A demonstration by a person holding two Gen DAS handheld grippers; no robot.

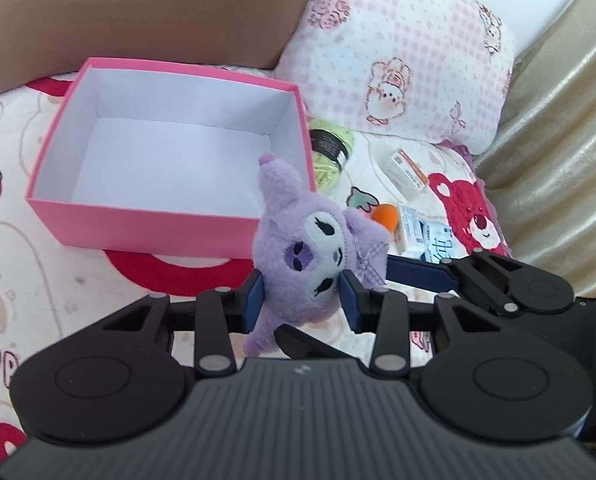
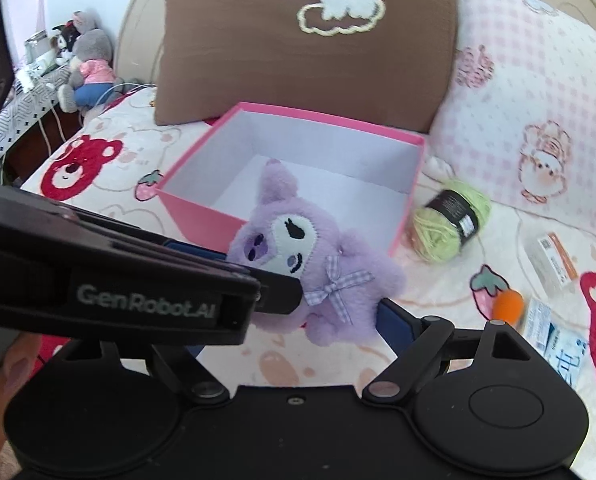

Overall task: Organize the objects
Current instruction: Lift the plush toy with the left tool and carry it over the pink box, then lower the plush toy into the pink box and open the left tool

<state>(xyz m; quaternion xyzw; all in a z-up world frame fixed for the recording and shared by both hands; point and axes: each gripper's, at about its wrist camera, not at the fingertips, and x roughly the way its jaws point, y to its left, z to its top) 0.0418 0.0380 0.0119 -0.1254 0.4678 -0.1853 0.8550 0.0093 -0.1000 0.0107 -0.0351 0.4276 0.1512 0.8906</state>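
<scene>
My left gripper (image 1: 303,300) clamps the purple plush (image 1: 298,256), ear pointing toward the frame's top; my right gripper (image 2: 322,312) gapes around it, its left finger hidden.

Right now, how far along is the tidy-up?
Nothing packed yet: the pink box is empty. In hand: the purple plush, clamped by the left gripper near the box. Left on the bed: green yarn, orange toy, small cartons.

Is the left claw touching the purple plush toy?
Touching. The left wrist view shows the left claw with both blue pads pressed into the sides of the purple plush toy, which is lifted near the pink box.
</scene>
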